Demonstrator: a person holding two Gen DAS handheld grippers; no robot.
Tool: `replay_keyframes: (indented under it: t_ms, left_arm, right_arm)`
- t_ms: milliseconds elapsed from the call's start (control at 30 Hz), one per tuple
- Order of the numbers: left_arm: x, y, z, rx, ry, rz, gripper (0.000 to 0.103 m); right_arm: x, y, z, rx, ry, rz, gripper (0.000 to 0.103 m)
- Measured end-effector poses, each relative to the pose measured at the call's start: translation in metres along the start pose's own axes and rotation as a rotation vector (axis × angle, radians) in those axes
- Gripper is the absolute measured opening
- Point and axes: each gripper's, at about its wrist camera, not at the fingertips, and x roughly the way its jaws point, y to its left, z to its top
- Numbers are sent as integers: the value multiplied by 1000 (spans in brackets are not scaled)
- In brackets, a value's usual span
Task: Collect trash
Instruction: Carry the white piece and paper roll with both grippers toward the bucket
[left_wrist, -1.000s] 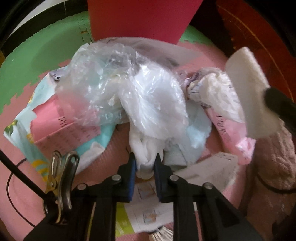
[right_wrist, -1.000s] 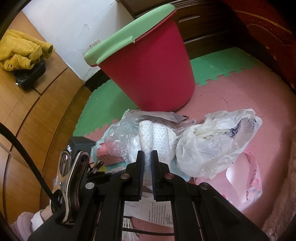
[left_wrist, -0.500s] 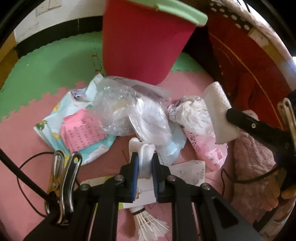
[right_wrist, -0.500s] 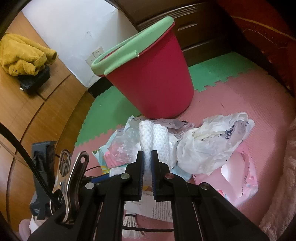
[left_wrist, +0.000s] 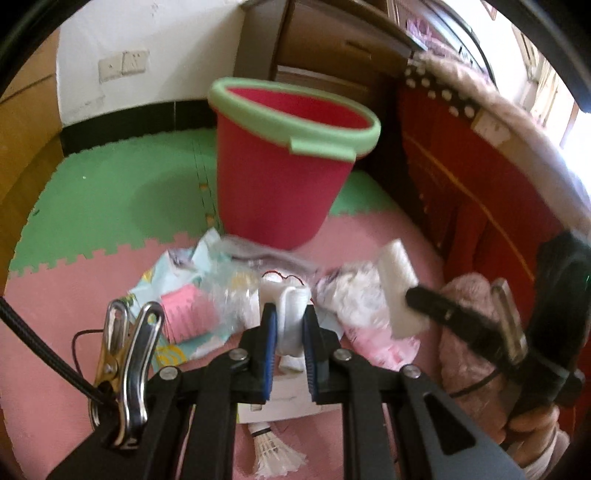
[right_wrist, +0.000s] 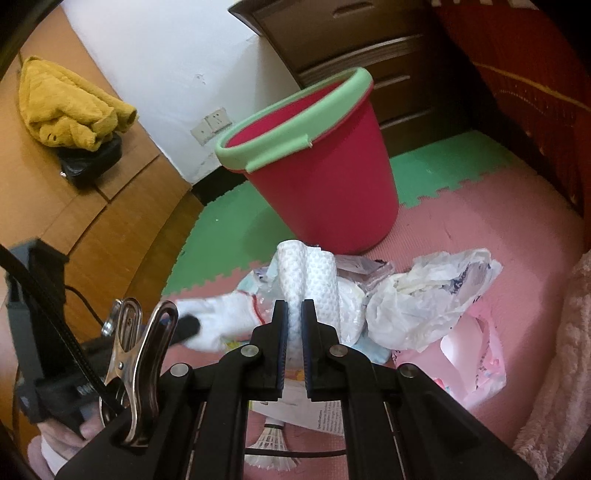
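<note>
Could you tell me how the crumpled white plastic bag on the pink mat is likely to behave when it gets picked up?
The white plastic bag looks thin and wrinkled, so it is probably very light and floppy, sagging from wherever it is pinched. Its glossy film may be somewhat slippery. It appears loosely bunched, so it could unfold or trail as it lifts.

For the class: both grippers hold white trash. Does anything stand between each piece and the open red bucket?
Nothing visible does. The left gripper pinches a white cloth and the right gripper a paper towel; the bucket stands upright beyond, mouth open, only floor litter below.
</note>
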Motion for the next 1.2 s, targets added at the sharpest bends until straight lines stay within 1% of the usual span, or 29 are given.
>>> replay_keyframes:
  t_ms: [133,267,567,700,867,1033,1100,1167,1200]
  left_arm:
    - [-14,0,15,-25,-62,5,14]
    - [-18,0,35,-32,-118,6,14]
    - [-7,-9,82,-4,-224,4,14]
    - [7,-17,110,14,-270,-3,14]
    - [36,-22,138,31,-290,-2,14]
    - [68,-24,148,58,-288,32,15]
    - [76,-20,147,52,-283,21,16]
    - [85,-15,146,44,-269,1,20]
    - [87,-13,145,48,-278,-14,21]
  right_arm:
    - [-11,6,2,-12,-18,1,8]
    - [-20,12,8,-33,-48,1,8]
    - [-24,10,25,-44,-82,-25,8]
    - [-27,9,37,-51,-112,-28,8]
    - [-26,9,46,-67,-129,-30,8]
    - [-21,11,49,-90,-131,-39,8]
    - [-18,12,50,-96,-132,-44,8]
    - [-15,13,51,-99,-131,-46,8]
    - [-13,15,52,-100,-130,-48,8]
